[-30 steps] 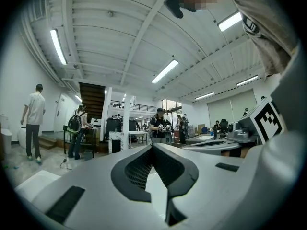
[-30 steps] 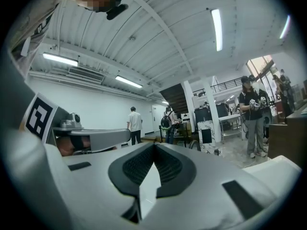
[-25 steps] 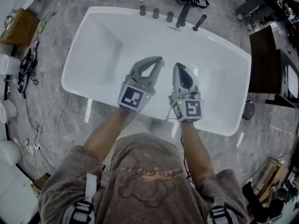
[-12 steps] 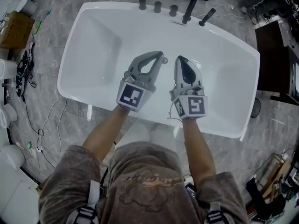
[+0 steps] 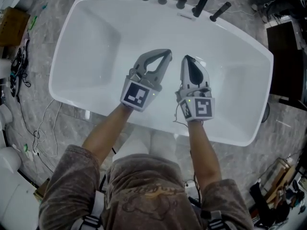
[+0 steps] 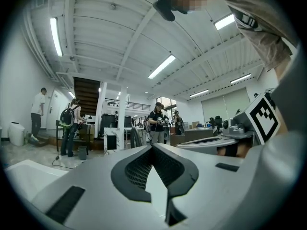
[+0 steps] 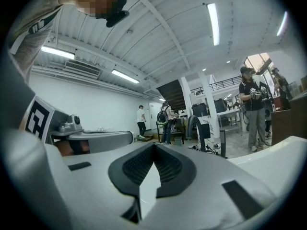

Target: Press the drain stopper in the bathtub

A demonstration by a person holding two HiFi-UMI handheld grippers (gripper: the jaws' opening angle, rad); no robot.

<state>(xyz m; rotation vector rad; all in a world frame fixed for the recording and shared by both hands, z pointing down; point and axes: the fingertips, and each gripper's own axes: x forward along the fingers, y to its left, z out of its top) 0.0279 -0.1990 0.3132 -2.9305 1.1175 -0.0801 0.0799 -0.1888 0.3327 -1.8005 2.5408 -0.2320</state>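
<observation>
L gripper (image 5: pixel 164 54) + R gripper (image 5: pixel 186 60): jaws together at tips, nothing btwn, side by side over white bathtub (image 5: pixel 96 47).

Bright, even light pours from above: the white bathtub (image 5: pixel 96 42) gleams, with only soft grey shading in its basin. Head view is sharp, its lines bowing toward the corners. The 2 gripper views are heavy fisheye, black vignette around the edges, and the ceiling strip lights (image 6: pixel 160 67) blow out pure white.
</observation>
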